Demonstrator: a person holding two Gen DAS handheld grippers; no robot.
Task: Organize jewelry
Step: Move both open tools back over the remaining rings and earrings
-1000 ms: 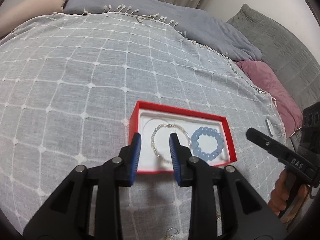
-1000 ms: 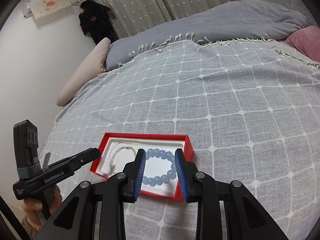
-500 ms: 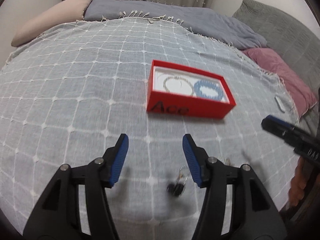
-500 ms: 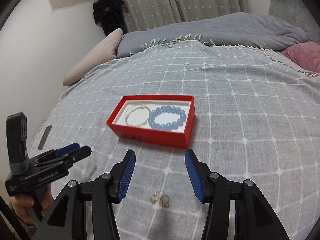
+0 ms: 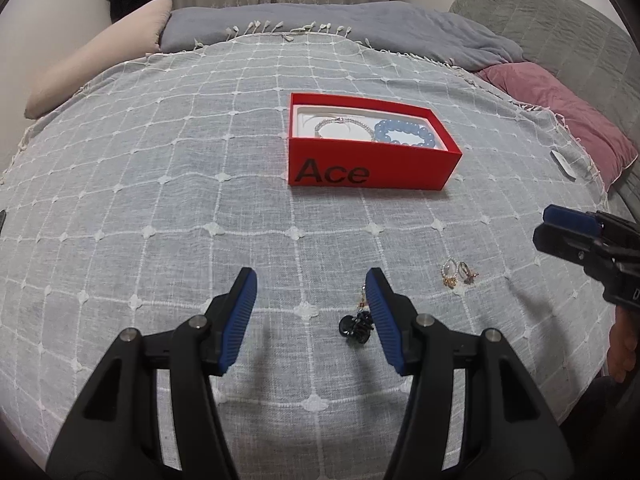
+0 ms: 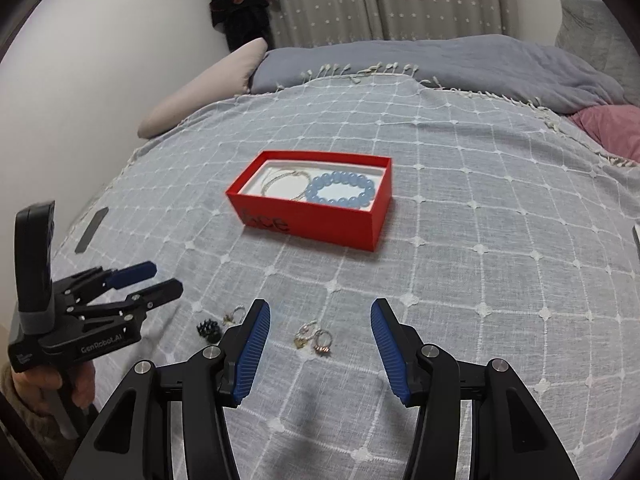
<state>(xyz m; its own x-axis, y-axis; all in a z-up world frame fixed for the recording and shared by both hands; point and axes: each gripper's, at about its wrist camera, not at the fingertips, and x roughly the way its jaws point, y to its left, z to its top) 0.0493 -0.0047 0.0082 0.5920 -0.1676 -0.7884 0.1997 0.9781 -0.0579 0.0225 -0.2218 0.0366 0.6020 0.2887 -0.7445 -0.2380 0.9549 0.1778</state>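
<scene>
A red box (image 5: pixel 372 168) (image 6: pixel 320 224) sits on the bed and holds a silver chain bracelet (image 5: pixel 344 125) (image 6: pixel 286 184) and a blue bead bracelet (image 5: pixel 404 136) (image 6: pixel 341 193). Near me lie a black earring (image 5: pixel 357 325) (image 6: pixel 209 327) with a small hoop (image 6: pixel 236 314), and two rings (image 5: pixel 458 273) (image 6: pixel 314 338). My left gripper (image 5: pixel 310 316) (image 6: pixel 148 278) is open and empty above the blanket, its right finger next to the black earring. My right gripper (image 6: pixel 320 344) (image 5: pixel 560 226) is open and empty, with the rings between its fingers.
A grey checked blanket (image 5: pixel 160 160) covers the bed. A beige pillow (image 5: pixel 100 68), a grey duvet (image 5: pixel 360 28) and a pink pillow (image 5: pixel 560 104) lie at the far side. A dark flat object (image 6: pixel 92 229) lies at the left edge. A white tag (image 5: pixel 562 163) lies right.
Both grippers have pulled back from over the red box toward the bed's near edge and opened wider. The earring and rings have come into view.
</scene>
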